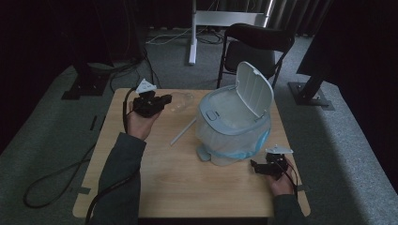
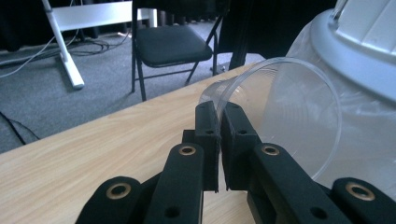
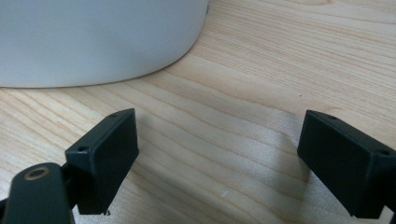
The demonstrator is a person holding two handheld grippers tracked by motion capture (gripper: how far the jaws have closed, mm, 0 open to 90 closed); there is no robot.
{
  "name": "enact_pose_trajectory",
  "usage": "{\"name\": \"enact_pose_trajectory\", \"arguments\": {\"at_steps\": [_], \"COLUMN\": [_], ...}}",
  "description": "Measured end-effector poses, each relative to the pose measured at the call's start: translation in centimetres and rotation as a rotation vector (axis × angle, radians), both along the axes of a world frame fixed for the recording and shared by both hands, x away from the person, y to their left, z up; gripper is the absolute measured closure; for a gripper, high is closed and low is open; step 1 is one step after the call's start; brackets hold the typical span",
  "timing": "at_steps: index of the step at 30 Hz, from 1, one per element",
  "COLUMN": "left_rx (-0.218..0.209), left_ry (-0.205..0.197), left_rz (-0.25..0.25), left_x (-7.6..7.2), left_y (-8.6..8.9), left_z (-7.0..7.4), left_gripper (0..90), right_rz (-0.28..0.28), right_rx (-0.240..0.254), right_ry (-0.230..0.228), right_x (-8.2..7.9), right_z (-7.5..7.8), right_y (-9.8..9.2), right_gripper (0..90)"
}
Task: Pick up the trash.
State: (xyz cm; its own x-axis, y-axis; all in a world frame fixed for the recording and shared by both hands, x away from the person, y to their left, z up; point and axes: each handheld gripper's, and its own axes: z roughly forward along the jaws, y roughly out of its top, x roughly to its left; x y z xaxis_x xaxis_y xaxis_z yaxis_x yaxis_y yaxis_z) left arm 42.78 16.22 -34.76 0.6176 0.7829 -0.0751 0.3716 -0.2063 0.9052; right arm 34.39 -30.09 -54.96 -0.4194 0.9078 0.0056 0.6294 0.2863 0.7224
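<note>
Gripping clear plastic cup (image 2: 280,126) by its rim — left gripper (image 2: 218,121) clamped | lidded bin (image 1: 234,117) open just beyond, drop pending | right gripper (image 3: 219,154) agape, idle — empty.

A white straw (image 1: 183,131) lies on the wooden table (image 1: 187,187), just left of the bin. Behind the table stand a black folding chair (image 1: 256,47) and a white stand (image 1: 195,28).
</note>
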Motion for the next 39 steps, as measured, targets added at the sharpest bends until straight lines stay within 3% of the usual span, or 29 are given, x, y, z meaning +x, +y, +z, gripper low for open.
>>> {"name": "enact_pose_trajectory", "arguments": {"at_steps": [25, 39], "left_rx": [-0.035, -0.049], "left_ry": [-0.095, -0.110], "left_rz": [-0.043, -0.082], "left_x": [-1.8, -2.4], "left_y": [-1.1, -2.0], "left_z": [3.3, 4.1], "left_gripper": [86.2, 86.2], "right_rz": [0.000, 0.000], "right_rx": [0.000, 0.000], "right_ry": [0.000, 0.000], "right_x": [0.0, 0.0], "right_z": [0.0, 0.0], "right_y": [0.0, 0.0], "right_gripper": [11.3, 11.3]}}
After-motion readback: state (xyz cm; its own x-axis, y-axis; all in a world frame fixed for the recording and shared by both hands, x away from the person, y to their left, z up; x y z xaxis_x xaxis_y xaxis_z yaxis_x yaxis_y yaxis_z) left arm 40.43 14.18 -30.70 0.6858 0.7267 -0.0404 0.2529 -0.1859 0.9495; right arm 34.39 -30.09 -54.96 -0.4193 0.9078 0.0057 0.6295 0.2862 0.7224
